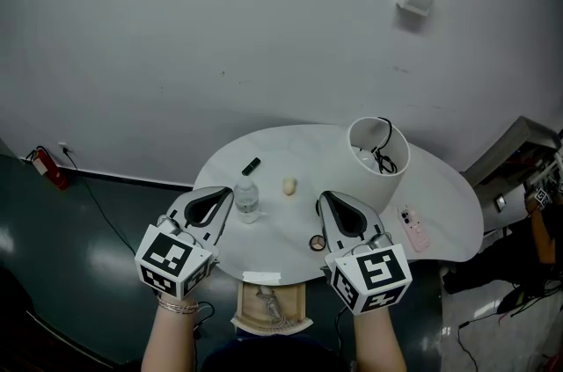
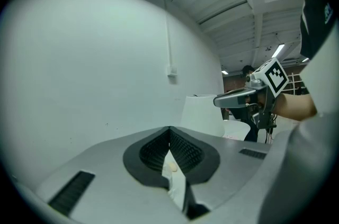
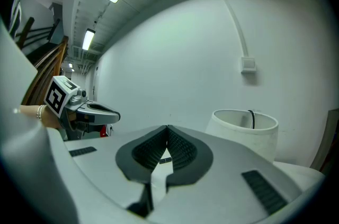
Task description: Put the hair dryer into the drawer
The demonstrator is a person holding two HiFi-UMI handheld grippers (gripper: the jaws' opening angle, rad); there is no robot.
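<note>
Cord (image 1: 384, 156), black, inside white bucket (image 1: 355, 177)

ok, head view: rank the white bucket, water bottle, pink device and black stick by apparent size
1. white bucket
2. water bottle and pink device: they look about alike, so no ranking between them
3. black stick

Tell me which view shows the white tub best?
The head view: the white tub is whole, open top and black cord showing. The right gripper view gives its side and rim; the left gripper view only a plain side.
</note>
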